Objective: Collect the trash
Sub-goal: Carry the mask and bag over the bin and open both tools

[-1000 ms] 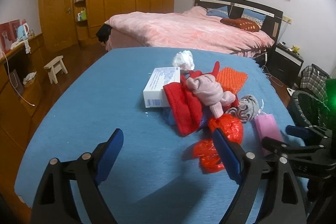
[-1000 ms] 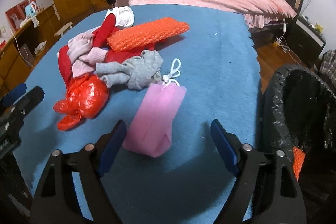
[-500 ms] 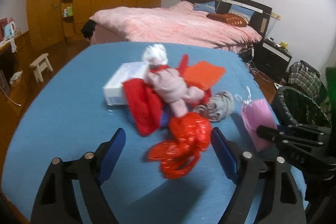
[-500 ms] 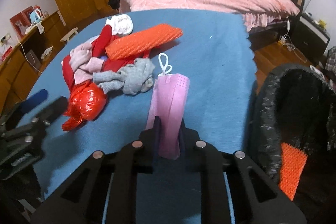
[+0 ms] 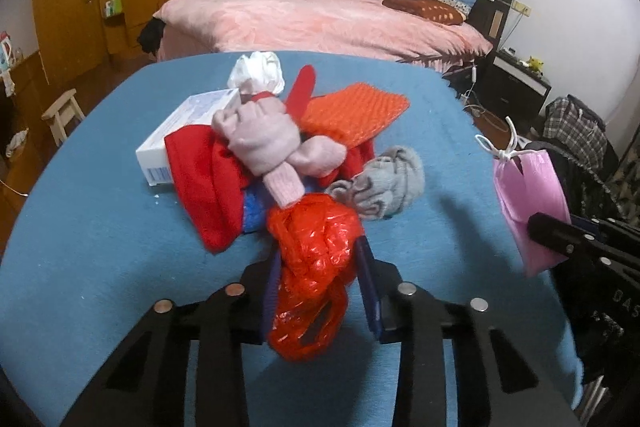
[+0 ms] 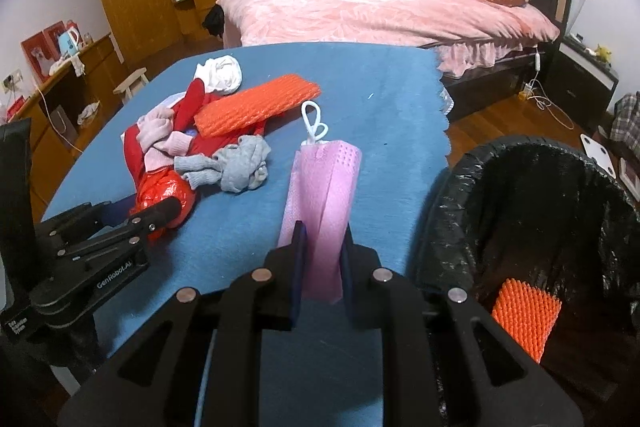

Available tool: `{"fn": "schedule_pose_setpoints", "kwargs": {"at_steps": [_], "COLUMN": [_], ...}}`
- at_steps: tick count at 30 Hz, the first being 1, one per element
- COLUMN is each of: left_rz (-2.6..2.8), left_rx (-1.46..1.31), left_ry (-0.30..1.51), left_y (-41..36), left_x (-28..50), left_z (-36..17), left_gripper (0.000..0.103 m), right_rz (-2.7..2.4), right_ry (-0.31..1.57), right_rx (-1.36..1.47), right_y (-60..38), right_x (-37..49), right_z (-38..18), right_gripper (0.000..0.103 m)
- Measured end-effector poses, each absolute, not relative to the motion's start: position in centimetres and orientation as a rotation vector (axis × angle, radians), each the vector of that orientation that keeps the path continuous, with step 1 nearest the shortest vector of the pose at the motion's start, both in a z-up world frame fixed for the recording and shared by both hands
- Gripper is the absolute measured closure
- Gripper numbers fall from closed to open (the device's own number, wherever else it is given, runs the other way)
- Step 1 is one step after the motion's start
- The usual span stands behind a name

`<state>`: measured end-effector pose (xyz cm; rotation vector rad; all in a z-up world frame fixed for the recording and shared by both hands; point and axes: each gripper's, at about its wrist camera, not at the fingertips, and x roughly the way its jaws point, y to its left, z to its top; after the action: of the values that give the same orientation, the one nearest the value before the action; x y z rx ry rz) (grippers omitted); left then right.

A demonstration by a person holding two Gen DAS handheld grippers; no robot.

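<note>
Left gripper [image 5: 320, 267]: low centre of its own view, blue pads pointing toward 12 o'clock, jaws drawn in and clamped on crumpled red plastic bag [image 5: 316, 259]. Seen from the right wrist camera it sits at 9 o'clock, black linkage angled toward 2 o'clock.

Right gripper [image 6: 322, 251]: low centre, fingers toward 12 o'clock, jaws pinched on the near end of pink face mask [image 6: 322, 195]. In the left view its black tip enters at 3 o'clock.
</note>
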<state>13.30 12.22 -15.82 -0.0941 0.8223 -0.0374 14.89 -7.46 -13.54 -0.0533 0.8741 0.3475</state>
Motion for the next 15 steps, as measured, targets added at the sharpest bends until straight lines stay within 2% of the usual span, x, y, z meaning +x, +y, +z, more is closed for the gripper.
{"fn": "schedule_pose_setpoints", "kwargs": {"at_steps": [15], "left_rz": [-0.148], "left_rx": [-0.082], "left_ry": [0.709], "left_y": [8.4], "left_x": [9.6], "left_z": [-9.4], "left_gripper": [0.070], "right_rz": [0.329], "right_ry": [0.799], "right_rx": [-0.002], "right_y": [-11.2], "right_x": [12.9], "right_z": [-10.2], "right_gripper": [0.087]}}
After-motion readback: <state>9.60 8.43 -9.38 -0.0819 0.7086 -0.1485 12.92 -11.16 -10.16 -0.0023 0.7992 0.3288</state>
